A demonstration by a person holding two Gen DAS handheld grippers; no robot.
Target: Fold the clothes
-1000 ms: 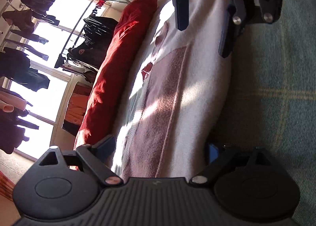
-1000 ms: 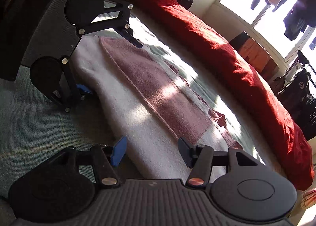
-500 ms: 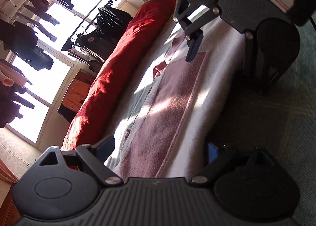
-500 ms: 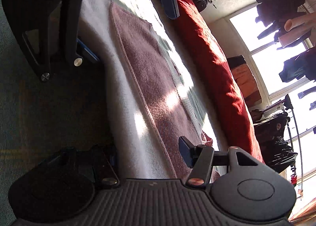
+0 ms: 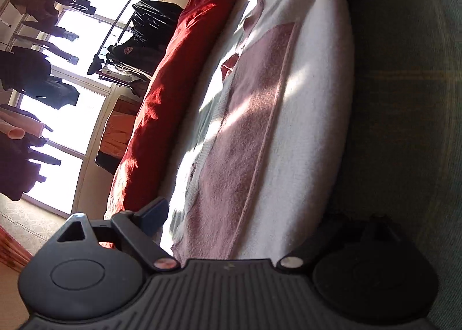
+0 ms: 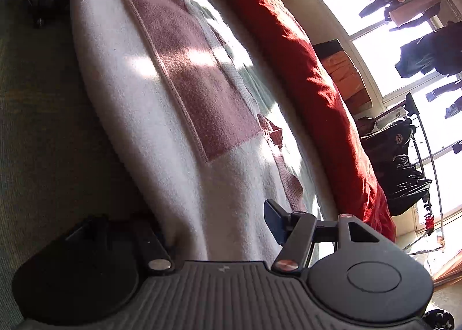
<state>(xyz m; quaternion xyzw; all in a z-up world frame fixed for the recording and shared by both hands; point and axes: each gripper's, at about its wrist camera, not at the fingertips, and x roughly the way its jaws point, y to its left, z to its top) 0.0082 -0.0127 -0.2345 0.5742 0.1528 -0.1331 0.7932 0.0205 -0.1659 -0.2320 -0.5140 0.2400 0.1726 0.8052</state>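
Note:
A white knit garment [image 5: 311,116] with a dusty-pink panel [image 5: 248,133] lies lengthwise on the green bed cover [image 5: 404,128]. My left gripper [image 5: 239,223] is open and straddles one end of it. Its left fingertip [image 5: 153,211] is above the cloth, and the other one is lost in shadow at the garment's folded edge. In the right wrist view the same garment [image 6: 161,133] runs away from my right gripper [image 6: 210,226], which is open across the opposite end. One of its fingertips [image 6: 274,220] shows blue; the other is dark beside the cloth edge.
A long red bolster [image 5: 173,93] lies along the far side of the bed and shows again as the red bolster [image 6: 311,76]. Behind it, dark clothes [image 5: 150,27] hang on a rack before bright windows. An orange stack [image 6: 346,76] sits by the window.
The two grippers have drawn apart along the garment, each now at the other's frame edge. The edge-side finger of each has sunk out of sight at the cloth's edge.

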